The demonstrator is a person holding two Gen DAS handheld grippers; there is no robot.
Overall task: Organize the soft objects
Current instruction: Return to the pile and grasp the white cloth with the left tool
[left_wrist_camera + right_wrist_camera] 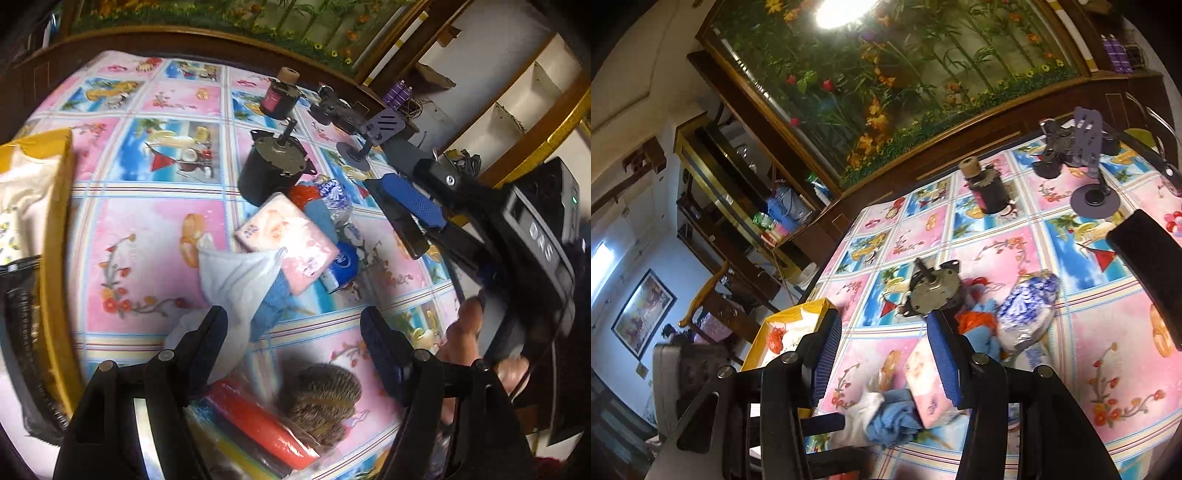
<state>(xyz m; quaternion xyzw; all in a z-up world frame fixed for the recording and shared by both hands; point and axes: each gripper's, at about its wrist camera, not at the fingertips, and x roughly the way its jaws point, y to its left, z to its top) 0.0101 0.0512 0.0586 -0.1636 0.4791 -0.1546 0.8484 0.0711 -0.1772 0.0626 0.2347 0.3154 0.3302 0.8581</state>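
Here the left claw (295, 325) hangs open over the counter (147, 221), nothing between its pads; a pale cloth (236, 280) and a blue knitted cloth (273, 295) lie just ahead at twelve o'clock, touching a pink tissue pack (288, 243). At two o'clock the right claw (406, 218) is parted and empty. At nine o'clock sits a yellow box (55, 155). A black motor (273, 166) stands beyond the tissue pack.
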